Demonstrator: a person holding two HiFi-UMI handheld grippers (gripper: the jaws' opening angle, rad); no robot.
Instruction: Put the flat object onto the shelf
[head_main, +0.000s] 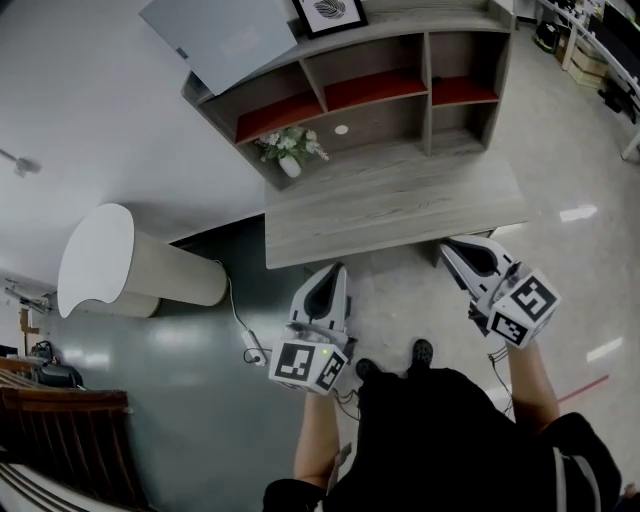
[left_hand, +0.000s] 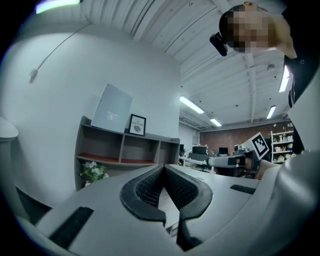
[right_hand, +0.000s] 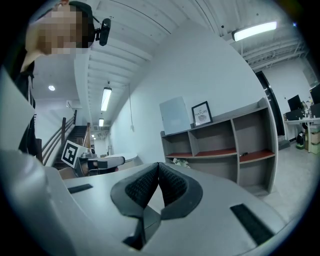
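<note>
The shelf (head_main: 427, 90) stands against the white wall, a grey wooden unit with open compartments and red boards. In front of it lies the low grey desk (head_main: 400, 205), whose top is bare apart from what sits at its back edge.

The flat object (head_main: 220, 40), a pale blue panel, stands on the very top of the shelf and leans back against the wall, at the left end. It reads the same in the left gripper view (left_hand: 112, 109). By that, the placing looks done and nothing is left except perhaps to draw away.

A pale cylindrical stand with a white top (head_main: 130, 270) sits on the floor to the left, well apart from the shelf and out of any path.

The left hand-held gripper (head_main: 335, 272) is held near the desk's front edge with its jaws pressed together and nothing between them. The right hand-held gripper (head_main: 447, 245) is just at the desk's front edge, likewise closed and empty.

A framed picture (head_main: 330, 14) stands on the shelf top just right of the panel; I cannot tell whether the two touch. A small vase of flowers (head_main: 290, 148) stands below at the left, and a small white disc (head_main: 341, 129) lies near it. A cable with a plug (head_main: 250, 345) trails on the floor.
</note>
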